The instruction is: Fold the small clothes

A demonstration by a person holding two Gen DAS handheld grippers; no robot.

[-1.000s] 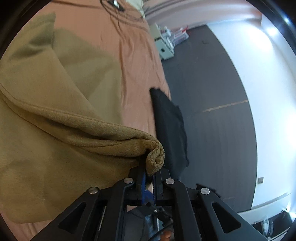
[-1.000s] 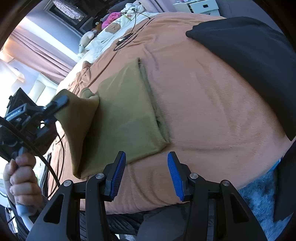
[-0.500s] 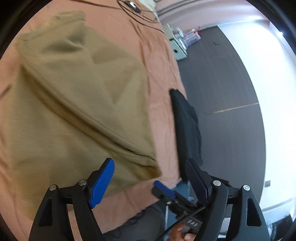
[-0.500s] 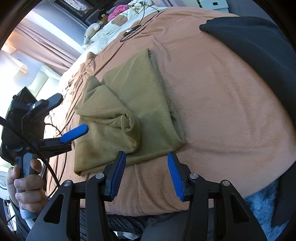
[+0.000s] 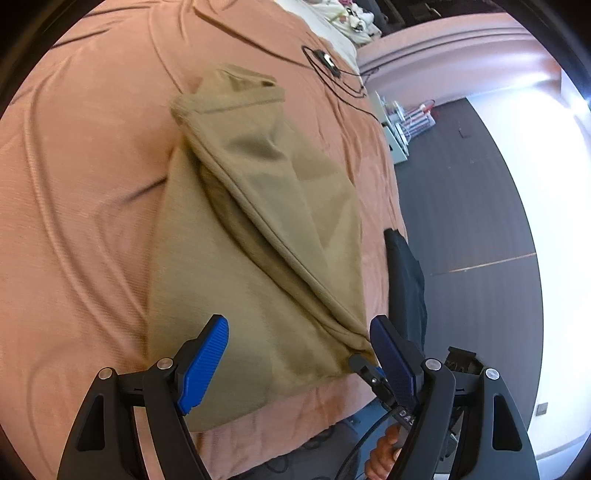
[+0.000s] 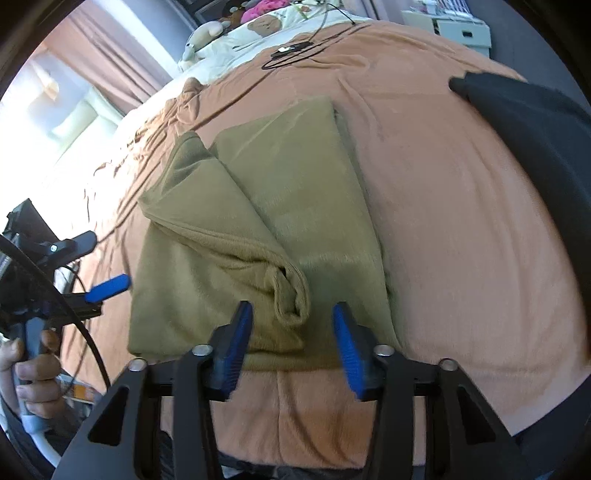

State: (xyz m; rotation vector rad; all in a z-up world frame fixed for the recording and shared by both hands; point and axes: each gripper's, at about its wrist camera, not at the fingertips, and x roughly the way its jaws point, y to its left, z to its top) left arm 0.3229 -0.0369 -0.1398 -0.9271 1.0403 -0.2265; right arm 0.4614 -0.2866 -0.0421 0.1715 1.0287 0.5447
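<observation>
- Olive garment [image 5: 258, 236] is lying partly folded on the orange bed cover [image 5: 81, 192], one flap laid diagonally over the rest, near the bed's front edge.
- My left gripper [image 5: 301, 354] has its jaws spread wide, nothing in them, hanging over the garment's near edge.
- My right gripper [image 6: 291, 341] jaws are closing in, rolled corner of the fabric sitting between them, pads not on it.
- Black garment [image 6: 535, 136] is off to the right, well apart.

I was working in a home bedroom: a bed [image 6: 461, 221] under an orange-brown cover, soft toys [image 6: 207, 35] on pale bedding at its far edge, pink curtains [image 6: 107, 70], and a white drawer unit [image 6: 461, 29].
</observation>
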